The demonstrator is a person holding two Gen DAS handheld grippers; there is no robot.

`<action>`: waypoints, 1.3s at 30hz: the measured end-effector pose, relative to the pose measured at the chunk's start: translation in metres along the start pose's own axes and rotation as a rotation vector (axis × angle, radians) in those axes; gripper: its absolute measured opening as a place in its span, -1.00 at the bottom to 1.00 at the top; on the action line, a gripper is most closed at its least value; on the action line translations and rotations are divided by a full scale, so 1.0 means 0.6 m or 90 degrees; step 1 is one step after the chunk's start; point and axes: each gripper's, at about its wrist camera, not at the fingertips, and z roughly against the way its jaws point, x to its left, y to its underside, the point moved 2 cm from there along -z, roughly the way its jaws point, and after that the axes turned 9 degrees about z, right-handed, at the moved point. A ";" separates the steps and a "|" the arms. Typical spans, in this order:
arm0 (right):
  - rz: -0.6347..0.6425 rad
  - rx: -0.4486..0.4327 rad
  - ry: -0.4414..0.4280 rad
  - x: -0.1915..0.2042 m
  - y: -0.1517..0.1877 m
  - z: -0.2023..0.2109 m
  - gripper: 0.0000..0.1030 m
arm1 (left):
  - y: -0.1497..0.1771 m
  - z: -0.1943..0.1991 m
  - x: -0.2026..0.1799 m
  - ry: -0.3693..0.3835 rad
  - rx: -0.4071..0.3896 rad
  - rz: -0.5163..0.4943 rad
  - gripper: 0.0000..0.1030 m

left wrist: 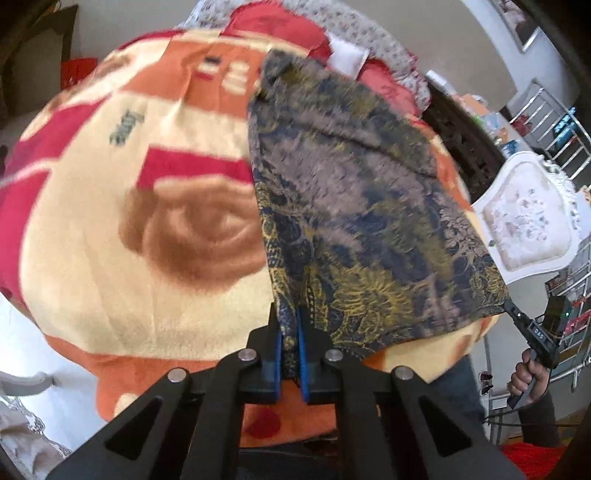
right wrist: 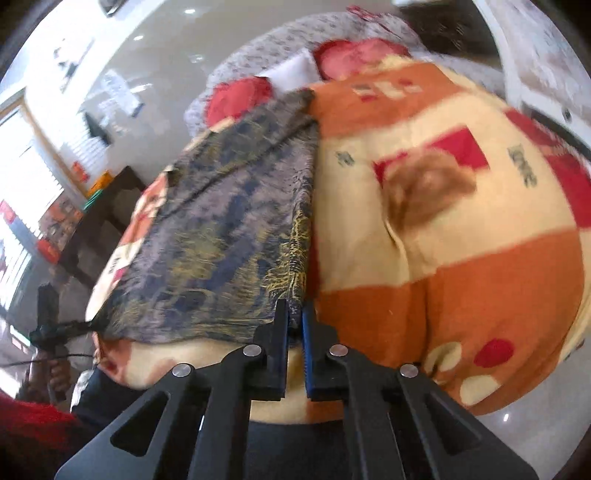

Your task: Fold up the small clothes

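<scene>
A small patterned garment (left wrist: 354, 206) in grey, dark blue and yellow is stretched over an orange, cream and red blanket (left wrist: 122, 229). My left gripper (left wrist: 290, 317) is shut on its near corner. My right gripper (right wrist: 294, 314) is shut on the other near corner of the garment (right wrist: 225, 229). The right gripper also shows in the left wrist view (left wrist: 511, 308) at the cloth's right corner, and the left gripper shows in the right wrist view (right wrist: 88, 325) at the cloth's left corner. The far end of the garment rests on the blanket (right wrist: 443, 229).
Red cushions (left wrist: 273, 26) and a floral sheet (left wrist: 369, 33) lie beyond the blanket. A white upholstered chair (left wrist: 524, 225) stands to the right, with metal shelves (left wrist: 554, 122) behind it. A dark table (right wrist: 103, 221) stands left of the bed.
</scene>
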 end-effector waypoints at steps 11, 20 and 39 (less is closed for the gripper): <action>0.074 -0.087 -0.096 0.060 -0.074 0.185 -0.47 | 0.002 0.207 -0.014 0.160 -0.088 0.008 -0.88; 0.090 -0.149 -0.213 0.093 -0.091 0.289 -0.47 | -0.008 0.323 -0.033 0.250 -0.178 -0.001 -0.87; -0.158 -0.055 -0.042 -0.131 -0.328 -0.154 -0.47 | -0.416 -0.149 -0.030 0.035 -0.136 0.121 -0.87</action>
